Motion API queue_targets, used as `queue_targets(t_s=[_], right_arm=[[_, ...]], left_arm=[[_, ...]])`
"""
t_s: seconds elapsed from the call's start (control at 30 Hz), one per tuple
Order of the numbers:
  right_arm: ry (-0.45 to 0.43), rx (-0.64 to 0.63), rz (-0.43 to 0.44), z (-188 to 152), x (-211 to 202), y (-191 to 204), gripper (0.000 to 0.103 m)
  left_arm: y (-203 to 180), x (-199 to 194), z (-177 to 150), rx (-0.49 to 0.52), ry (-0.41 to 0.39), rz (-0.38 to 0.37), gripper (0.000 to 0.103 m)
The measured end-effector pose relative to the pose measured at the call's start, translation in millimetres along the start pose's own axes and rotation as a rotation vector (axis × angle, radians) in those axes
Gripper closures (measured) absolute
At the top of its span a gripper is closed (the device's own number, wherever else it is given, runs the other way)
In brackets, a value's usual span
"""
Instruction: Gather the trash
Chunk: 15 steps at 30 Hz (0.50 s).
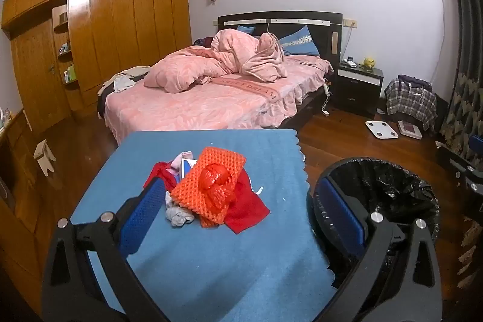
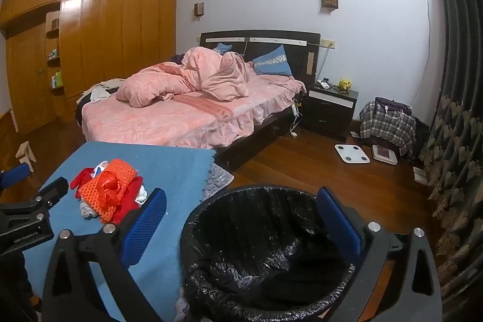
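Nearest: left tongs (image 1: 238, 219) spread wide, empty, above the blue-clothed counter (image 1: 211, 261). Right tongs (image 2: 241, 219) likewise wide, empty, over the black-lined bin (image 2: 265, 246) right of the counter. Mid-counter, a trash heap (image 1: 208, 192): orange foam net, red bag, crumpled paper. Far behind, a pink bed (image 1: 196, 101).
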State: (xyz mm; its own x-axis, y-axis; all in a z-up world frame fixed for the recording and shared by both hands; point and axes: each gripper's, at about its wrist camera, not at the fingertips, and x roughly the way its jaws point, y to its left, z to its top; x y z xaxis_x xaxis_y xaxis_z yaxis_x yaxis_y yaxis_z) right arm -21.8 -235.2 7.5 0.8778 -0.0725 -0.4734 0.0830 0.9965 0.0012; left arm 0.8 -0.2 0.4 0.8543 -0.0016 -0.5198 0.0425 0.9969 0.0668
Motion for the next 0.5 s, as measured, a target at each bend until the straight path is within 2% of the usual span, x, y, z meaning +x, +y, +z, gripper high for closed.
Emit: queue_targets(t_s=[0.5], right_arm=[[-0.006,0.0,-0.005,7.0,-4.2,3.7,0.006]], left_arm=[[9.6,-13.3,13.9,-0.015,-0.021,-0.011,0.005]])
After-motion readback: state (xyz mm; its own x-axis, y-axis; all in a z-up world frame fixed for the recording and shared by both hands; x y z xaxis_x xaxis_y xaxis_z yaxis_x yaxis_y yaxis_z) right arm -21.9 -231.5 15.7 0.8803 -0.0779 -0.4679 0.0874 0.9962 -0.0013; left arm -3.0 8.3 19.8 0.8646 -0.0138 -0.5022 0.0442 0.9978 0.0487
